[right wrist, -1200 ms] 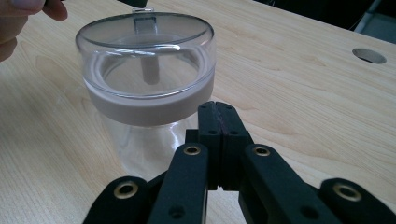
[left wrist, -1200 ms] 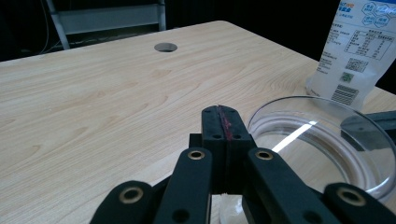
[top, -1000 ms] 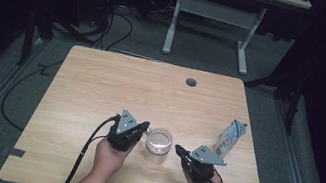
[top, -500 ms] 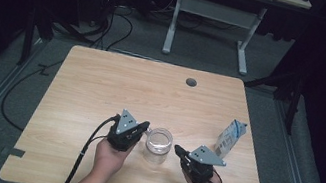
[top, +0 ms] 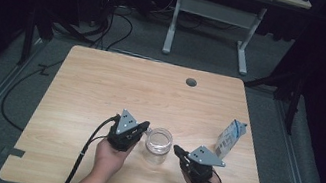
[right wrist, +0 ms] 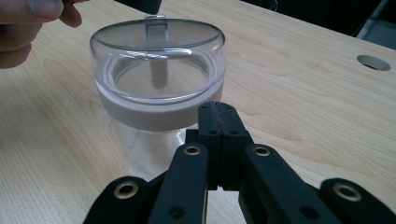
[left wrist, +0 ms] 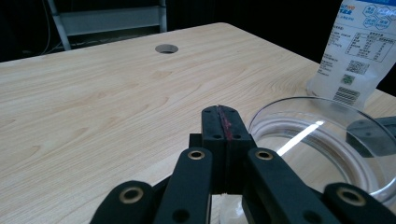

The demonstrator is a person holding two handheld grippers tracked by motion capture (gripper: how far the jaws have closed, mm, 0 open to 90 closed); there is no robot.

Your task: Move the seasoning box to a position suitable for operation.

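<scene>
The clear jar (top: 158, 145) stands upright just below the middle of the high view, near the front edge of the desk (top: 101, 85), with its see-through lid (right wrist: 156, 42) seated on a pale band. It looks light and tall, so I judge tipping to be my main worry. My left gripper (top: 143, 129) sits just beside it on the left and my right gripper (top: 178, 151) just beside it on the right; neither is clearly touching it. Both sets of fingers are pressed together on nothing, as each gripper view shows. If I push in like this, the closed tips would shove the jar rather than take it, and it could slide or topple. Opening late, a finger might catch the lid's rim. Toward the right of the frame, the pouch (top: 231, 138) stands near enough that a wide swing of the right hand could knock it over.
</scene>
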